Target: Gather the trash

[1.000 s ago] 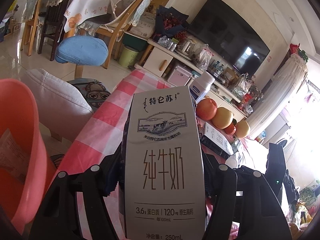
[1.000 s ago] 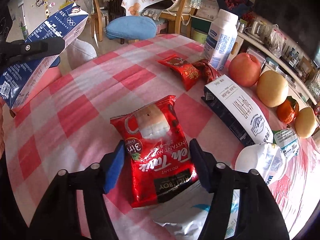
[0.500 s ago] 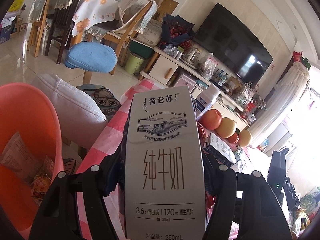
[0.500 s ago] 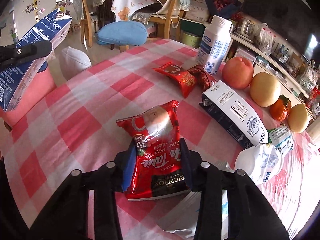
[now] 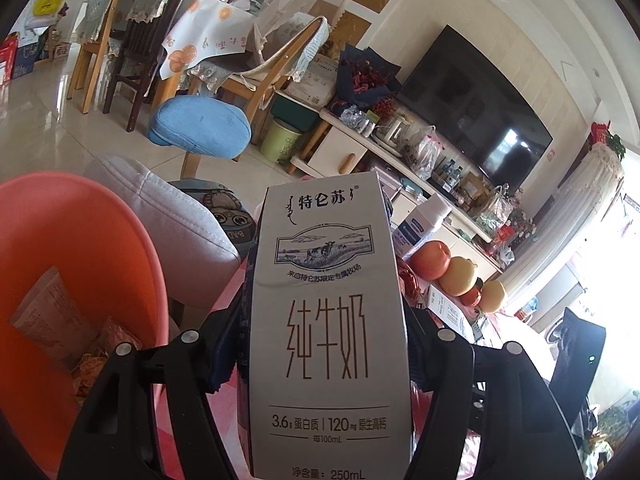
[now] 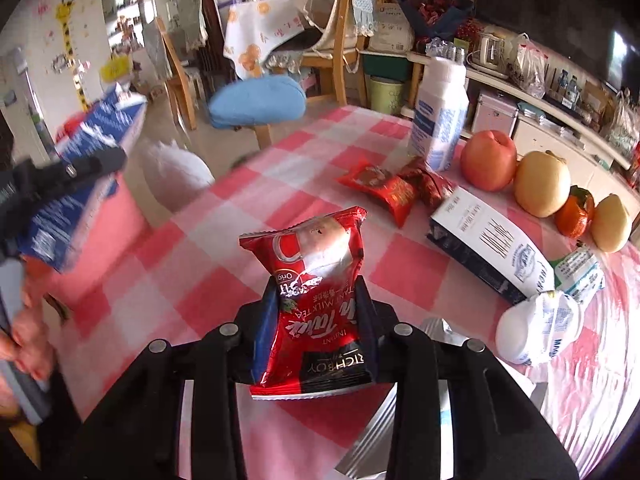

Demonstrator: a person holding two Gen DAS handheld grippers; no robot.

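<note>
My left gripper (image 5: 320, 344) is shut on a grey-and-blue milk carton (image 5: 326, 320) and holds it in the air beside an orange bin (image 5: 80, 264) that has wrappers in it. The carton also shows blurred at the left of the right wrist view (image 6: 76, 184). My right gripper (image 6: 316, 312) is shut on a red milk tea packet (image 6: 316, 280), lifted a little off the pink checked table (image 6: 200, 248). Small red wrappers (image 6: 396, 188), a lying dark carton (image 6: 484, 244) and a crumpled white bag (image 6: 540, 328) lie on the table.
A white bottle (image 6: 440, 116), an apple (image 6: 488, 160) and other fruit (image 6: 542, 188) stand along the table's far right. A silver wrapper (image 6: 380, 432) lies under my right gripper. A grey cushion (image 5: 172, 232), a blue stool (image 5: 200, 128) and wooden chairs stand beyond the table.
My right gripper has shut on the red packet and lifted it. My left gripper has carried the carton left, off the table towards the orange bin.
</note>
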